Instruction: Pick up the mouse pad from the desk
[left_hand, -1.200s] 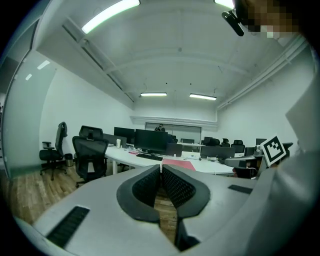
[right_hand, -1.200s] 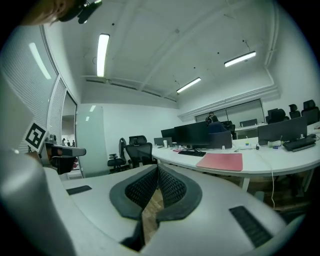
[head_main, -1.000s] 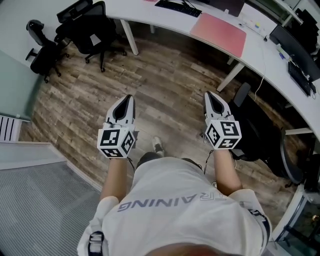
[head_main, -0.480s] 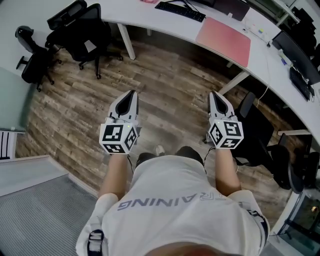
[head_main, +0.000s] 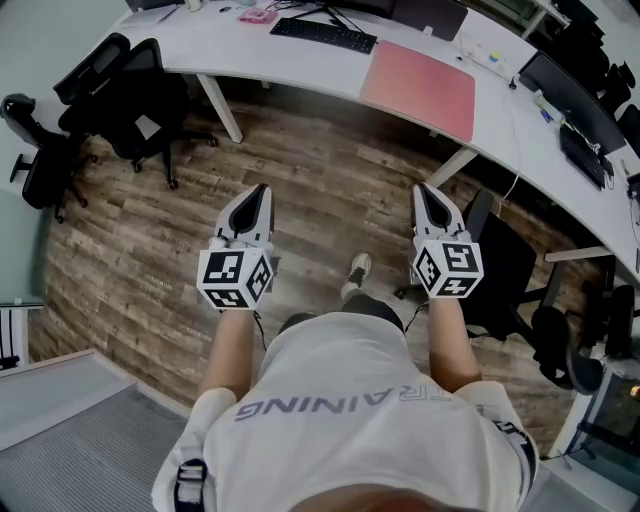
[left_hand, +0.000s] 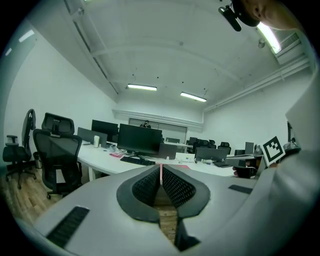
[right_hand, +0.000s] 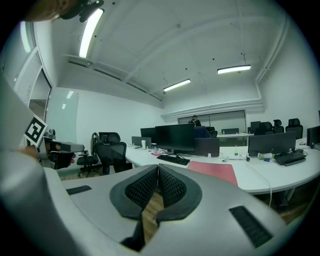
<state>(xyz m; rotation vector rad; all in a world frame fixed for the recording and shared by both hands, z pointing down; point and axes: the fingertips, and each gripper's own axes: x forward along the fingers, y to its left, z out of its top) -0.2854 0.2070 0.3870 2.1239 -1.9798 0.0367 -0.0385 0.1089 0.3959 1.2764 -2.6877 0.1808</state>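
— Tongs first: how do they stand?
— Both pairs are closed, with nothing between them. The left tongs (head_main: 260, 190) have their ribbed pads pressed together along one seam, and the right tongs (head_main: 423, 188) look the same in their own view. The person holds them out in front, side by side, over the wooden floor (head_main: 330, 210).
— And the mouse pad?
— The pink mouse pad (head_main: 418, 88) lies flat on the white surface (head_main: 300, 65), near its front edge and to the right of a black keyboard (head_main: 322, 33). It is well apart from both tongs, ahead of them, with a stretch of floor in between.
— Which pair is nearer?
— The right. In the head view the pad sits almost straight beyond the right tongs' tip, and off to the right of the left tongs. In the right gripper view it shows just right of the closed tip, near a dark monitor (right_hand: 175, 137). In the left gripper view only a thin pink strip peeks above the seam.
— Anything else close by?
— A black office chair (head_main: 140, 95) stands at the surface's left end. A second chair (head_main: 505, 265) stands just right of the right tongs.
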